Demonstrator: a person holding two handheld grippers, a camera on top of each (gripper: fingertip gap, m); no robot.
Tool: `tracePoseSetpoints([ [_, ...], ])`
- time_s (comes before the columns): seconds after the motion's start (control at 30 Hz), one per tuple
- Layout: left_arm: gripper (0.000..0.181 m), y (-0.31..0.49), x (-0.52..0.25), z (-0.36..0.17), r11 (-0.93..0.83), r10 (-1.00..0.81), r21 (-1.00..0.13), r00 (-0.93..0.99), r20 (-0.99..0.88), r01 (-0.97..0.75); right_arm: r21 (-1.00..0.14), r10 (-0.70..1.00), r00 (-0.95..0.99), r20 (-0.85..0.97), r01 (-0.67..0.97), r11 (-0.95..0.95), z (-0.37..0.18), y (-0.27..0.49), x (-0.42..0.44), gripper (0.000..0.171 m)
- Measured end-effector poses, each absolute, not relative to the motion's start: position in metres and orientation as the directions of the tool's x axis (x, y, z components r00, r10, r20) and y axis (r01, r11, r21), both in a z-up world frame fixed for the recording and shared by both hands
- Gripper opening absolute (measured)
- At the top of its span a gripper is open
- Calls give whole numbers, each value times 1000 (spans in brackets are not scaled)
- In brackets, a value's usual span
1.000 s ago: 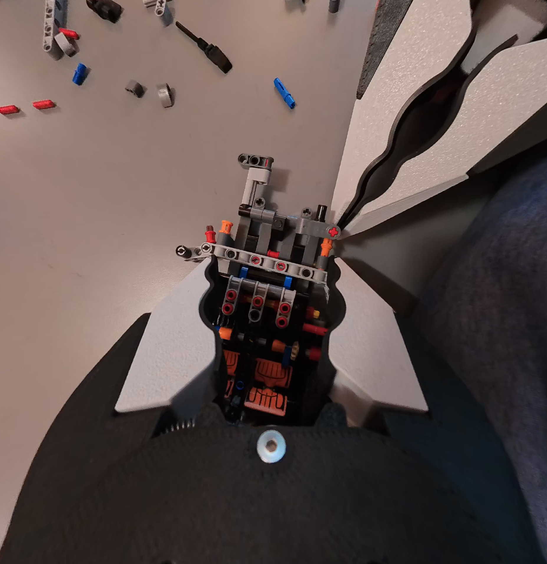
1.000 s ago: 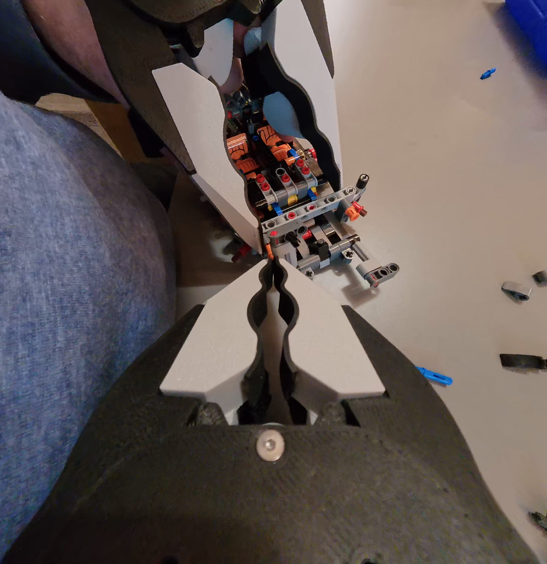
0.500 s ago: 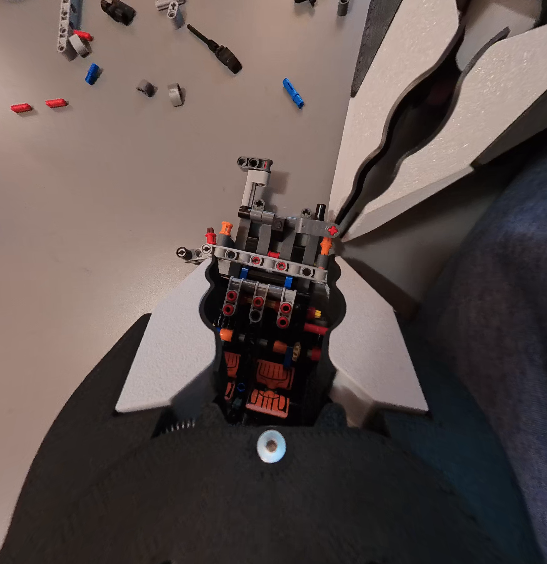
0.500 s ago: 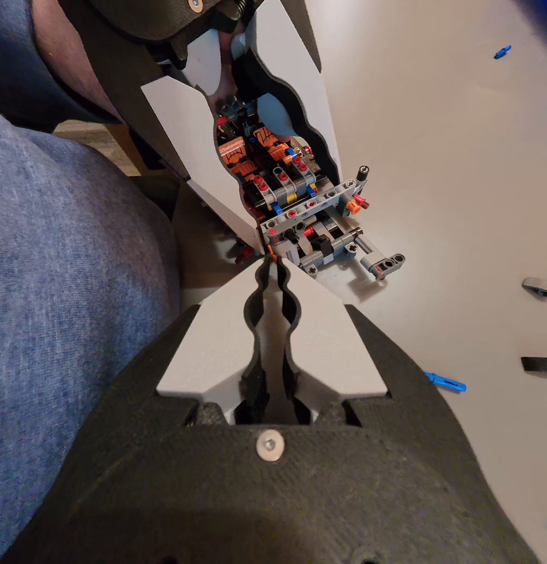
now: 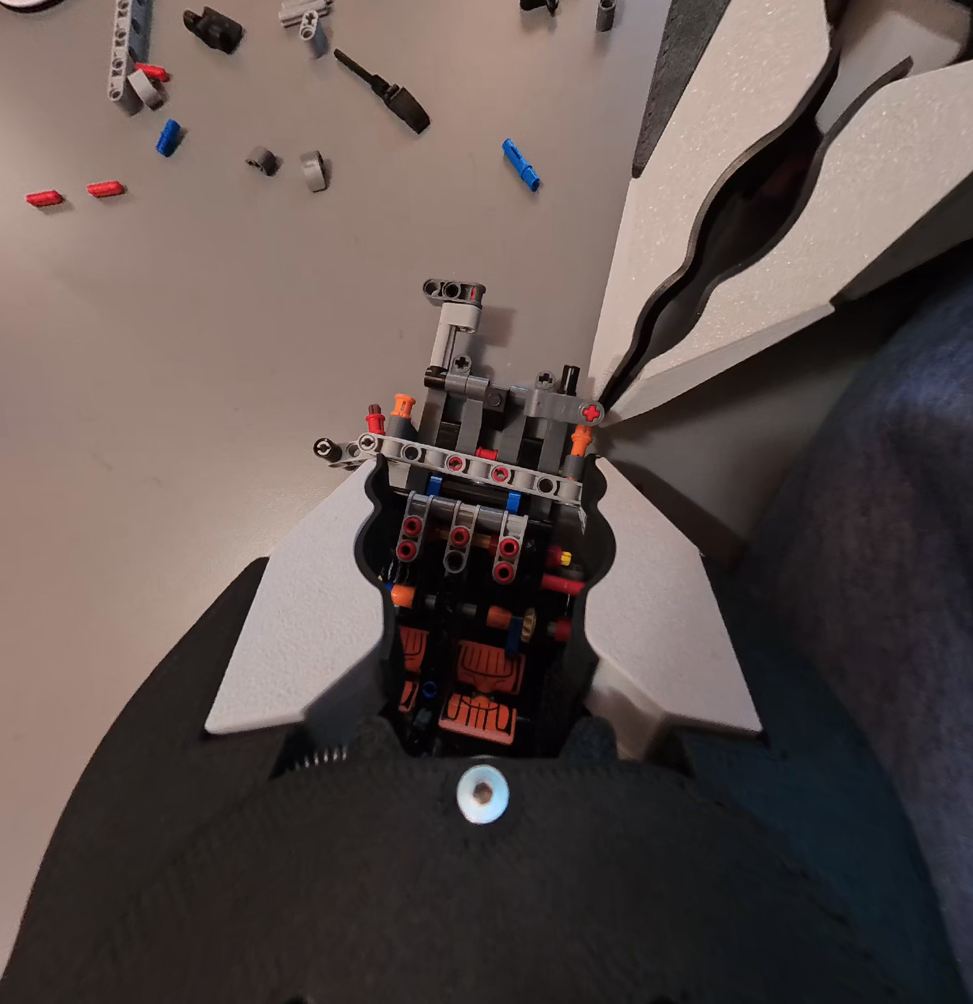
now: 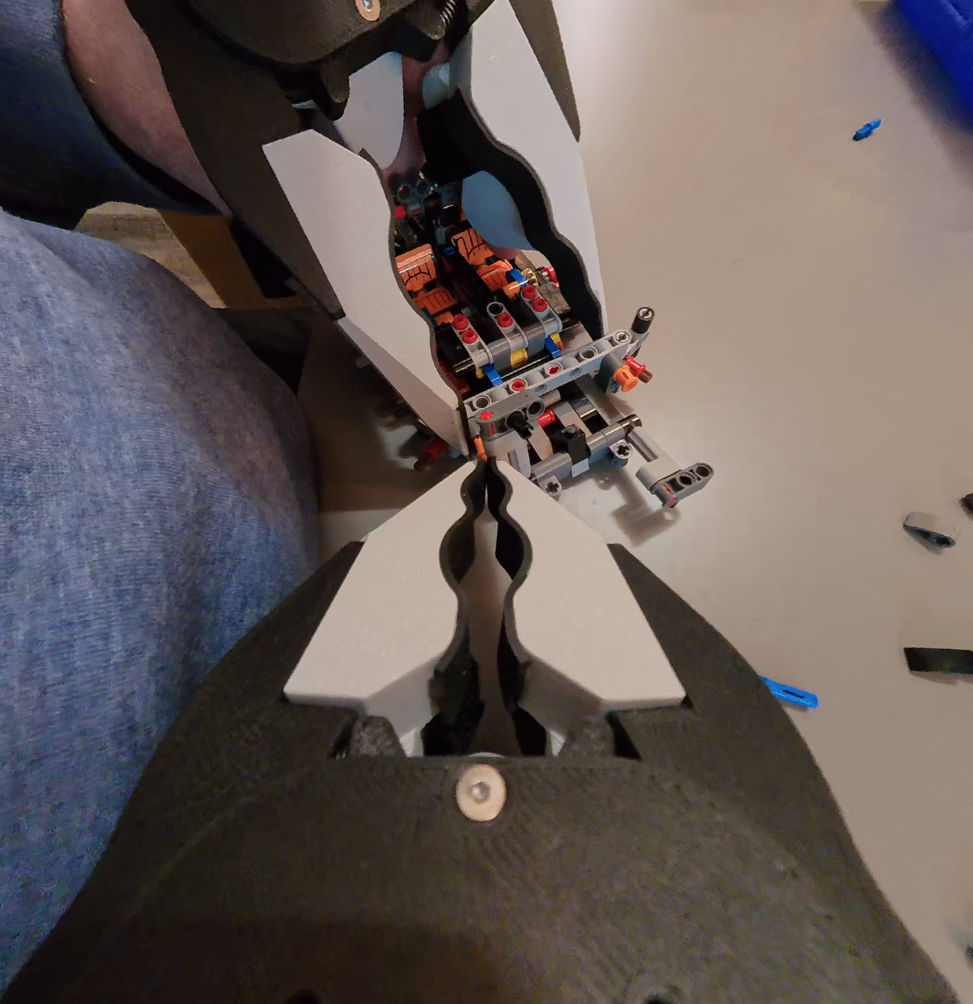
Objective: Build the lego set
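My left gripper (image 5: 487, 467) is shut on the partly built lego model (image 5: 473, 521), a black and grey frame with red, blue and orange pins and orange seats. Both pads press on its sides, and its front end sticks out past the fingertips above the table. My right gripper (image 6: 487, 470) is shut, with nothing visible between its pads. Its tips touch the model's near corner (image 6: 489, 429), beside a grey arm with a red cross axle (image 5: 591, 413). The right gripper also shows in the left wrist view (image 5: 609, 405), and the left gripper in the right wrist view (image 6: 533, 391).
Loose parts lie on the beige table (image 5: 201, 326): a blue pin (image 5: 520, 164), a black piece (image 5: 386, 92), two red pins (image 5: 105, 188), grey connectors (image 5: 314, 170) and a grey beam (image 5: 120, 49). A person's blue clothing (image 6: 120, 489) is close by. A blue bin (image 6: 951, 49) stands far right. My left gripper's tips are some 15 cm from the black piece (image 5: 386, 92).
The left gripper and model have shifted slightly over the table; the loose parts drift in its view. The right gripper's shut tips stay at the model's corner.
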State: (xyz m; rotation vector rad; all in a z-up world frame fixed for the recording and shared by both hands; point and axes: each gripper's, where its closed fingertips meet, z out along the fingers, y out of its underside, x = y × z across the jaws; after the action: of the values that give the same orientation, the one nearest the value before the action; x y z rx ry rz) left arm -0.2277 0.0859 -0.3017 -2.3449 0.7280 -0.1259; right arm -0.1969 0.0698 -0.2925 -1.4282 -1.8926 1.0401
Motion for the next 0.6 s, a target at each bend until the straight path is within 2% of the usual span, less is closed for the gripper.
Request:
tracePoseSetpoints([
  [0.13, 69, 85, -231, -302, -621, -529, -628, 842, -104, -468, -836, 947, -322, -21, 525, 160, -292, 64, -199, 0],
  [0.2, 69, 89, -233, -301, -632, -507, -635, 857, -95, -444, -848, 880, -471, -55, 488, 208, -288, 23, -200, 0],
  [0.23, 69, 91, -232, -301, -628, -512, -635, 853, -98, -450, -840, 865, -502, 3, 468, 275, -291, 15, -202, 0],
  [0.27, 69, 91, -231, -301, -622, -522, -635, 847, -99, -457, -831, 891, -454, 19, 489, 266, -293, 31, -205, 0],
  [0.3, 68, 90, -231, -301, -621, -523, -640, 847, -94, -454, -840, 912, -408, -45, 509, 186, -290, 47, -204, 0],
  [0.43, 69, 91, -231, -301, -623, -532, -638, 843, -78, -452, -851, 894, -438, -92, 500, 158, -286, 46, -190, 0],
  [0.53, 69, 91, -230, -301, -621, -529, -637, 844, -89, -456, -861, 941, -315, -120, 505, 59, -282, 68, -187, 0],
  [0.6, 69, 92, -231, -301, -625, -521, -637, 849, -91, -452, -841, 966, -239, -95, 539, 50, -289, 79, -189, 8],
])
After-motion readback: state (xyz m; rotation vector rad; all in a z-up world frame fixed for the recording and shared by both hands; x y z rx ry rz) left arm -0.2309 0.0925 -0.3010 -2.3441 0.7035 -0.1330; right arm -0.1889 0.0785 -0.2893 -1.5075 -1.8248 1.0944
